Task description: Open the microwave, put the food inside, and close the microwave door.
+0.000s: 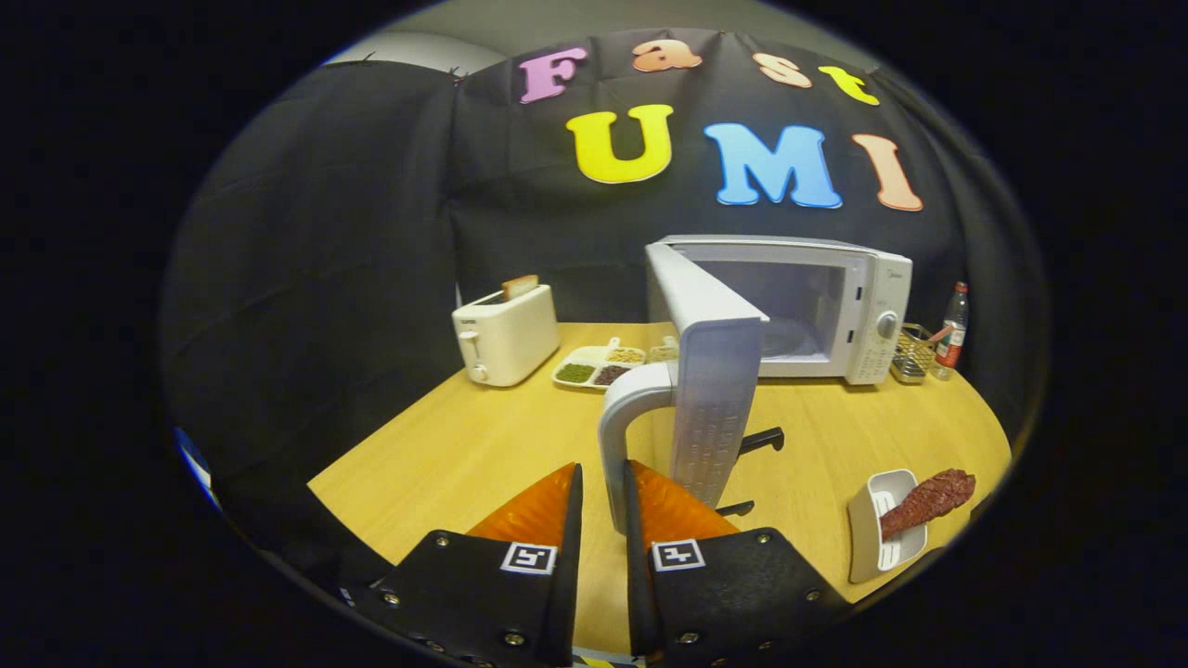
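gripper (603, 492): fingers closed in on the door handle, one each side, looks like both are pressing on it
door handle (620, 427): pale curved bar, runs down btwn the fingers, attached to the door's free edge
microwave door (710, 390): swung wide open, edge-on to the cam, sticking out toward the gripper
microwave (840, 311): white, at the back of the table by the black cloth wall, cavity open w/ the turntable visible inside
food (928, 501): dark reddish meat chunk, lying across a small white dish (868, 538), off to the right of the fingers, well apart from the microwave
table (483, 445): light wood
other stuff: white toaster (506, 334) w/ a slice poking up, left of the microwave; divided tray (603, 364) of beans/grains btwn toaster and door; wire basket (914, 353) and a bottle (953, 325) just right of the microwave
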{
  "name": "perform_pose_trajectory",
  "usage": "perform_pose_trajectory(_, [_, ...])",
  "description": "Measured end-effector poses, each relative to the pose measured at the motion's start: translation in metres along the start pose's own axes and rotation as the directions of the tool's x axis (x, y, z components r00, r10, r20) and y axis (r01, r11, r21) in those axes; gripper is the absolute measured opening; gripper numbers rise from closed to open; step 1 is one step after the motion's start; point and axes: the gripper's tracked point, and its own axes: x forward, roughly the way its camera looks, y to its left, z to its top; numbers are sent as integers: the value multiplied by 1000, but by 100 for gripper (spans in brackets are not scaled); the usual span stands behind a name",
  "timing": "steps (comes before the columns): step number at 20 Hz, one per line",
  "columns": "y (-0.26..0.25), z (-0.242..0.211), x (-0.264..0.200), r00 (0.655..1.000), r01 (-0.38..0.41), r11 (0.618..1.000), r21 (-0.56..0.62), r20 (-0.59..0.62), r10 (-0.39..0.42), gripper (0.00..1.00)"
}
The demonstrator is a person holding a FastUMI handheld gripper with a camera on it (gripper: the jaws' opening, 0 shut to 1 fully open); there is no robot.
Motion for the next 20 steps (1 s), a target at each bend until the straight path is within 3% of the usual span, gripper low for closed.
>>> perform_pose_trajectory(4, [50, 11, -26, 969, -247, 967, -61, 12, 249, 23])
perform_pose_trajectory(6, [55, 23, -46, 952, -299, 949, -100, 39, 304, 24])
perform_pose_trajectory(7, [57, 33, -56, 940, -330, 939, -101, 51, 336, 29])
perform_pose_trajectory(8, [57, 42, -62, 932, -348, 932, -100, 66, 355, 51])
perform_pose_trajectory(10, [43, 59, -78, 928, -348, 932, -98, 105, 358, 97])
perform_pose_trajectory(20, [-110, 103, -107, 972, -151, 988, 13, 186, 146, 99])
